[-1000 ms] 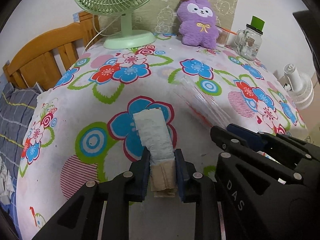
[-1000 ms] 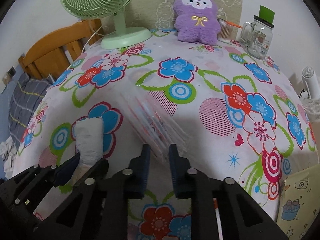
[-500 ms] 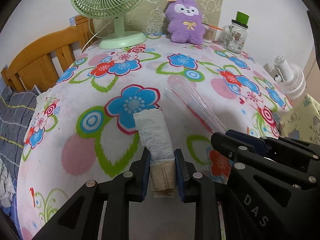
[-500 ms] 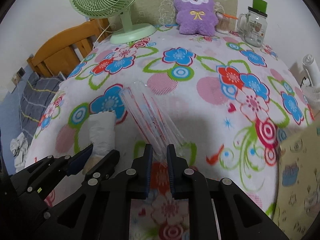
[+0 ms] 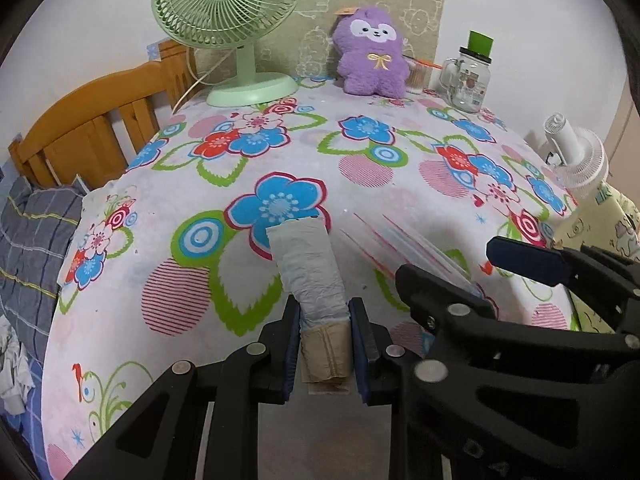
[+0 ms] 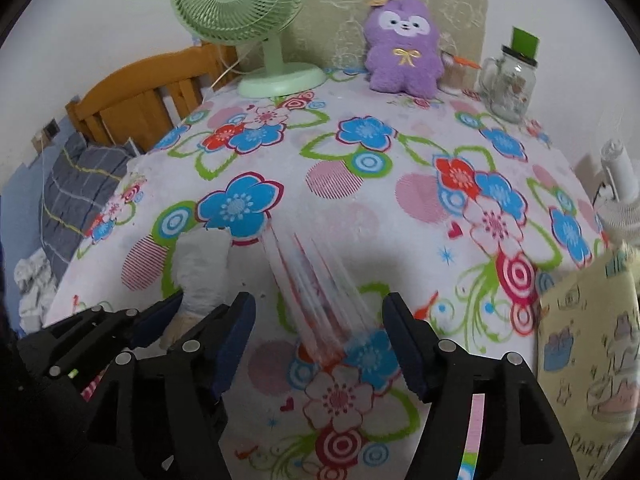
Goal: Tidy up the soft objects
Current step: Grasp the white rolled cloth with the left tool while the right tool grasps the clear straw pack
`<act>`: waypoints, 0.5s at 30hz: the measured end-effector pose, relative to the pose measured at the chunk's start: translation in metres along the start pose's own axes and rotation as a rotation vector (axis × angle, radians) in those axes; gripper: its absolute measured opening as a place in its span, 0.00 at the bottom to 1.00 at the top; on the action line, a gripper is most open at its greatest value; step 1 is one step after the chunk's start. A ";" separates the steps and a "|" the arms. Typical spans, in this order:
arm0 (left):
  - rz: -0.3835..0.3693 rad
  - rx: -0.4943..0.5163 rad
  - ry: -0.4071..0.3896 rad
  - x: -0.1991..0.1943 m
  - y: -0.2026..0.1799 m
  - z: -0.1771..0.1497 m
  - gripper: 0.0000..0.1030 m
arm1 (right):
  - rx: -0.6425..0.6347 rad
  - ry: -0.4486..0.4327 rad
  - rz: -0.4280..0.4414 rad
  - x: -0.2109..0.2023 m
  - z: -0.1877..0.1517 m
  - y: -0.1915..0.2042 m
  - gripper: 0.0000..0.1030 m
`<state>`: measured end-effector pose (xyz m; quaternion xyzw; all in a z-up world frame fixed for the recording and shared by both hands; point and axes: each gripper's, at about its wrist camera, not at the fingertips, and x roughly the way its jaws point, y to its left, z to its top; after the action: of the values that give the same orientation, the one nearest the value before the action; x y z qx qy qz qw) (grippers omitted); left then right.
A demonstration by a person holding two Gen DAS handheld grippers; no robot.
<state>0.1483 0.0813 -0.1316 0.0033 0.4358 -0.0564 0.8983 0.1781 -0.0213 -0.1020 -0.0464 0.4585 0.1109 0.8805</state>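
Flowered tablecloth [image 5: 280, 152] beyond both jaws, green fan [image 5: 228, 20] and purple plush [image 5: 372, 56] far back. Left gripper [image 5: 324, 336] clenched on rolled cloth [image 5: 312, 268]; right gripper [image 6: 320, 344] opening, blurred clear bag [image 6: 316, 292] loose between.

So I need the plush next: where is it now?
The purple plush sits at the table's far edge in both views, between the green fan and the glass jar.

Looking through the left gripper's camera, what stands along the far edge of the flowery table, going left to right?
Green fan → purple plush toy → glass jar with a green lid.
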 end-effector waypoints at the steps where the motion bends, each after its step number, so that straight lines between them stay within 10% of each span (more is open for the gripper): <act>1: 0.001 -0.002 0.001 0.001 0.001 0.001 0.21 | -0.009 0.000 -0.003 0.003 0.002 0.001 0.68; 15: 0.030 0.004 0.030 0.019 0.000 0.004 0.22 | 0.012 0.068 0.056 0.045 0.013 -0.001 0.55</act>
<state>0.1635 0.0790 -0.1439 0.0124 0.4489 -0.0437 0.8924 0.2141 -0.0126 -0.1315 -0.0324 0.4900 0.1310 0.8612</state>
